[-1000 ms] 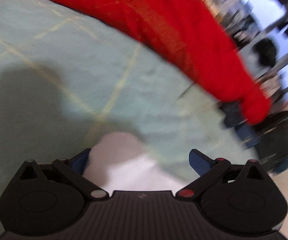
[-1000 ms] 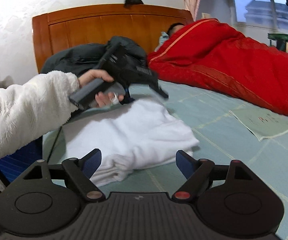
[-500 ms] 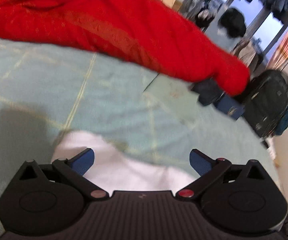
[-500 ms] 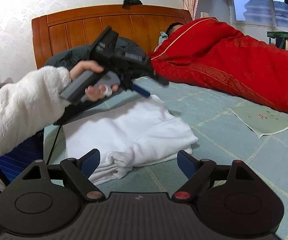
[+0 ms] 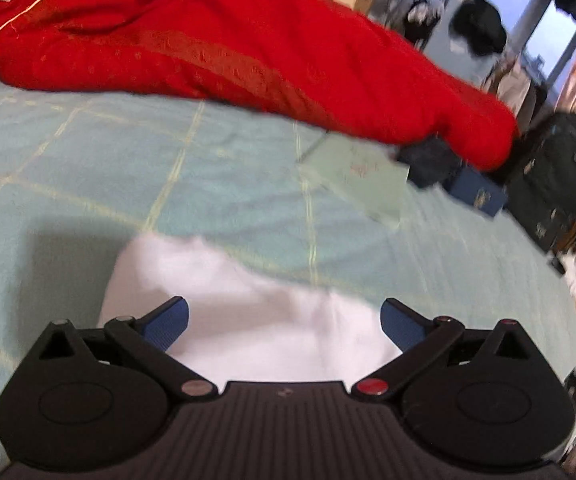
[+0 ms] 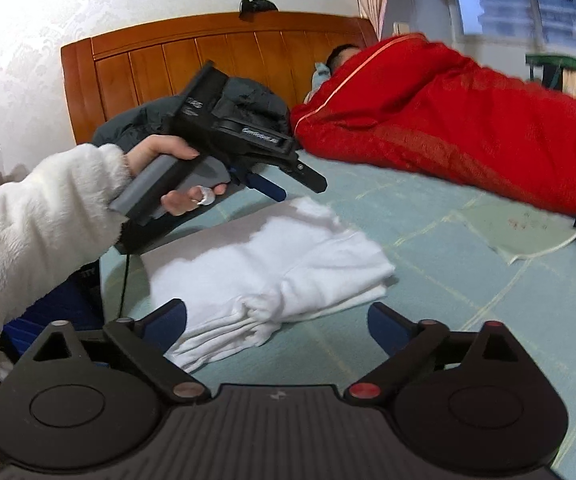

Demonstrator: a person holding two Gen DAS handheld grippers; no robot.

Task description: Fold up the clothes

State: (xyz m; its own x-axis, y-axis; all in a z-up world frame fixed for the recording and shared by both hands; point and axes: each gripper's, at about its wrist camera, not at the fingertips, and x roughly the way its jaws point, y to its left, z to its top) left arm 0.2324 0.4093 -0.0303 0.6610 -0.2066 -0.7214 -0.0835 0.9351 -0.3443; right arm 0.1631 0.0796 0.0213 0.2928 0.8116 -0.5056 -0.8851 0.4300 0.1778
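Two grippers hang clear of the folded white garment point(image 6: 272, 264) at centre frame on the green bedsheet point(image 6: 468, 320), the left gripper point(image 5: 284, 320) spread empty, the right gripper point(image 6: 276, 320) opening empty, suggesting a finished fold.

Both views are taken from just behind a gripper's two fingers, angled down over the bed point(image 5: 68, 184). The left wrist view is held close above the folded white garment point(image 5: 248, 320), facing the red quilt point(image 5: 248, 52). The right wrist view is aimed towards the headboard point(image 6: 224, 52) at upper centre. Garment point(image 6: 272, 264), quilt point(image 6: 468, 128) and paper sheet point(image 6: 524, 228) are shared.
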